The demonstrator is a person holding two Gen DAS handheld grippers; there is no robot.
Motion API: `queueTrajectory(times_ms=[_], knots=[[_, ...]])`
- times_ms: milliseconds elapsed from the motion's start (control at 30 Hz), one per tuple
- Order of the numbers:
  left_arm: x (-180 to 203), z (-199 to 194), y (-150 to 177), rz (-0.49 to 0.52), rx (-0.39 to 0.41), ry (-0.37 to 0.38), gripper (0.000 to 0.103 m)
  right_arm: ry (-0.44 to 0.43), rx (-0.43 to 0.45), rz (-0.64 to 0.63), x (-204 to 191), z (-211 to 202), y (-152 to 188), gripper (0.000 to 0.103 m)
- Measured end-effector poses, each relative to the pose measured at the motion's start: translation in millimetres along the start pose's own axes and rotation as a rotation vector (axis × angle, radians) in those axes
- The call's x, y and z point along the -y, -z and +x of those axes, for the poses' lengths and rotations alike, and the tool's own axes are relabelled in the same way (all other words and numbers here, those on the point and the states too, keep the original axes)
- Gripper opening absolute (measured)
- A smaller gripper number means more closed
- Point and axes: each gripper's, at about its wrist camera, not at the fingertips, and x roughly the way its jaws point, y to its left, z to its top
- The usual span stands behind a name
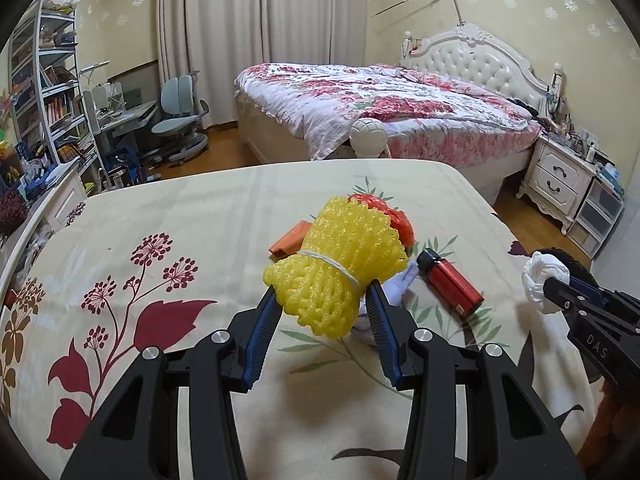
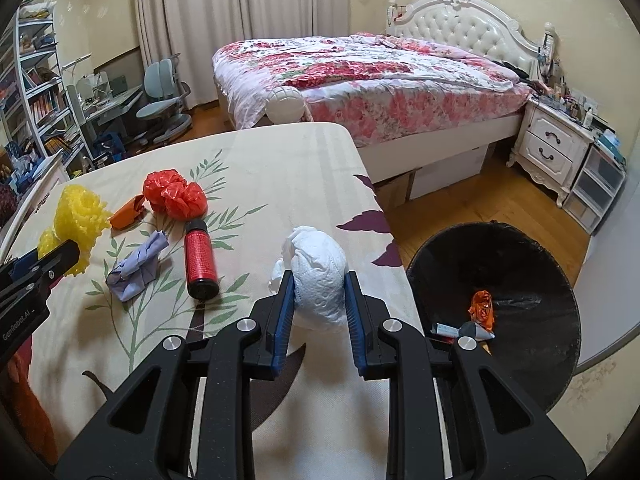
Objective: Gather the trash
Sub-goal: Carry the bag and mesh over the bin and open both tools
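Observation:
My left gripper [image 1: 325, 294] is shut on a yellow foam net [image 1: 338, 260] tied with white string, held just above the flowered tabletop [image 1: 160, 208]. It also shows at the left of the right wrist view, the left gripper [image 2: 60, 258] with the yellow foam net [image 2: 78, 216]. My right gripper [image 2: 318, 280] is shut on a crumpled white paper ball [image 2: 316, 276], lifted near the table's right edge. On the cloth lie a red plastic bag [image 2: 174, 196], an orange wrapper [image 2: 126, 212], a lilac crumpled paper [image 2: 136, 266] and a red bottle [image 2: 201, 258] with a black cap.
A black trash bin [image 2: 520, 264] stands on the floor right of the table, with an orange wrapper and small scraps inside. Beyond the table are a bed [image 2: 380, 76], a white nightstand [image 2: 548, 148], a desk chair [image 2: 160, 92] and bookshelves [image 2: 32, 92].

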Motion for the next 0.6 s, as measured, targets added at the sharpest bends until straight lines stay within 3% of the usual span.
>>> queueTrajectory(times_ms=[267,600], knots=[[39,-10,4,0.038,0.014,0.058,0.046,0.05,0.033,0.028,32,-22,7,0.024],[114,-13,1,0.126,0.045,0.163,0.046,0.142,0.06,0.099,89,-39,14,0.024]])
